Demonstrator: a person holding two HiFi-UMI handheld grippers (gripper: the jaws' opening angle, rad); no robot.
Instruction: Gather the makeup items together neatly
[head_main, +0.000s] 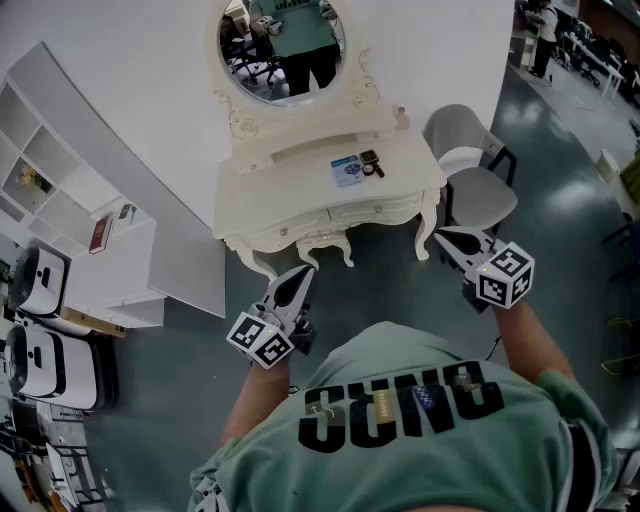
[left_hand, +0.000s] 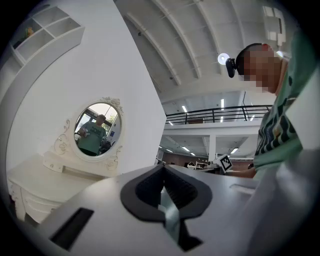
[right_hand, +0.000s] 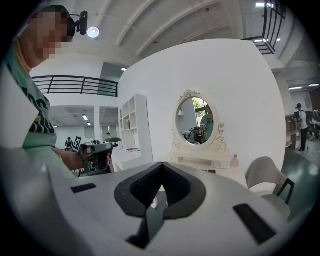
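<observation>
in front of the white vanity surface (head_main: 290, 190), well short of its front edge, we hold both grippers out over the grey floor (head_main: 385, 285). the left gripper (head_main: 299, 275) points toward the surface's front left leg. its fingers are pressed together, pad against pad. the right gripper (head_main: 441, 238) hangs just off the surface's front right corner, and its fingers are closed on each other in the same way. each gripper's marker cube (head_main: 262, 340) sits on the end away from the surface.

the makeup items lie on the surface, a little right of its middle. we see a flat blue-and-white packet (head_main: 347, 172) and, just beside its right edge, a small dark item (head_main: 372, 163) whose kind we cannot make out. a small pale bottle (head_main: 401, 116) stands apart from these two at the surface's back right corner. both grippers are well apart from all three.

at the back of the surface rises an oval mirror (head_main: 283, 45) in a carved white frame. a grey chair (head_main: 470, 175) stands just to the right of the surface. a white shelf unit (head_main: 70, 200) stands off to its left.
</observation>
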